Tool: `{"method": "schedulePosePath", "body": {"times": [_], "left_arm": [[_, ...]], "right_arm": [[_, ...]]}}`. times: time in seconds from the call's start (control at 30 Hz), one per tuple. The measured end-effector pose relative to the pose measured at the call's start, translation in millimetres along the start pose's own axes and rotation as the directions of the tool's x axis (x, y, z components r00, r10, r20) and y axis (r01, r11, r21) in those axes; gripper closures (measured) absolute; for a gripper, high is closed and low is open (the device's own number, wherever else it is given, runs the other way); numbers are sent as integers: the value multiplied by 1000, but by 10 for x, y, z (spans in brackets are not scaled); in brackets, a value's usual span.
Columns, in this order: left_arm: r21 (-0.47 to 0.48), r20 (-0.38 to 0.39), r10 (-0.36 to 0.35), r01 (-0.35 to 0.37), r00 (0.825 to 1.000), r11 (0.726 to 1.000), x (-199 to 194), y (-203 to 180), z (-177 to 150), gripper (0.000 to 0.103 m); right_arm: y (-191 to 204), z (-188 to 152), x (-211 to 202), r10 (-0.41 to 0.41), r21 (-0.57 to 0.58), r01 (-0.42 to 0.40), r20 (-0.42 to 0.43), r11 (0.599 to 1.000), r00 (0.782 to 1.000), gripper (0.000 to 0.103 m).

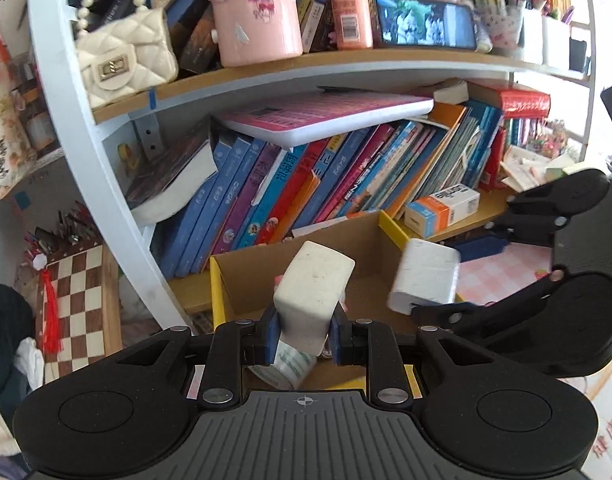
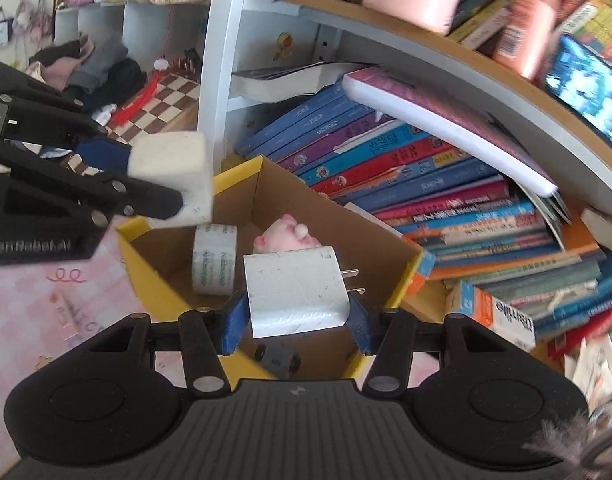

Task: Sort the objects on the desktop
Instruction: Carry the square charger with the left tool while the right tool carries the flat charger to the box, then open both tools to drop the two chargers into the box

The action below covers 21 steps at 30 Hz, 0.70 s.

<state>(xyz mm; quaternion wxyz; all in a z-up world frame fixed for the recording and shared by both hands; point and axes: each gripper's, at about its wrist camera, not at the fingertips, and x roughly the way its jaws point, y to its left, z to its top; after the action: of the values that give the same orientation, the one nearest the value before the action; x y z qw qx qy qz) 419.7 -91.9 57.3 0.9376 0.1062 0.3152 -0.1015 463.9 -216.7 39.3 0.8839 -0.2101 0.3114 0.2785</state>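
The left gripper (image 1: 301, 330) is clamped on a white block (image 1: 312, 294), its blue pads pressing the block's two lower sides; the block's long axis runs up and away from the gripper, leaning a little right, and it hangs above the open cardboard box (image 1: 370, 236) with yellow flap edges. The right gripper (image 2: 297, 320) is closed on a white charger (image 2: 295, 290), gripped across its flat body, with the two metal prongs (image 2: 352, 280) pointing right, toward the box's far right wall; its long side lies roughly crosswise between the pads. The charger sits over the box's interior, where a roll of tape (image 2: 214, 258) stands on edge, a pink plush toy (image 2: 285, 236) lies behind the charger, and a small dark grey object (image 2: 277, 356) rests under the gripper. The box stands against a shelf of slanted books (image 2: 386, 168).
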Motion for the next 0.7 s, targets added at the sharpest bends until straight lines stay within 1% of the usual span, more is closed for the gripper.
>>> {"method": "schedulePosePath", "body": {"times": [0.17, 0.3, 0.53, 0.6, 0.7], "left_arm": [[-30, -47, 8, -9, 999, 1000, 277, 37, 38, 80], [-25, -89, 4, -7, 996, 1000, 473, 36, -6, 80], [-48, -158, -7, -1, 987, 999, 806, 55, -130, 80], [-55, -178, -10, 1, 984, 998, 902, 61, -166, 81], [-68, -203, -16, 2, 979, 998, 1022, 81, -210, 80]], "right_arm": [[1, 90, 350, 22, -43, -24, -44, 999, 999, 52], [15, 80, 608, 36, -82, -44, -89, 996, 995, 52], [-6, -12, 1017, 60, -77, -73, -165, 994, 984, 52], [-53, -2, 1070, 111, -52, -121, -173, 991, 979, 53], [-97, 5, 1094, 152, -62, -165, -175, 984, 973, 52]]}}
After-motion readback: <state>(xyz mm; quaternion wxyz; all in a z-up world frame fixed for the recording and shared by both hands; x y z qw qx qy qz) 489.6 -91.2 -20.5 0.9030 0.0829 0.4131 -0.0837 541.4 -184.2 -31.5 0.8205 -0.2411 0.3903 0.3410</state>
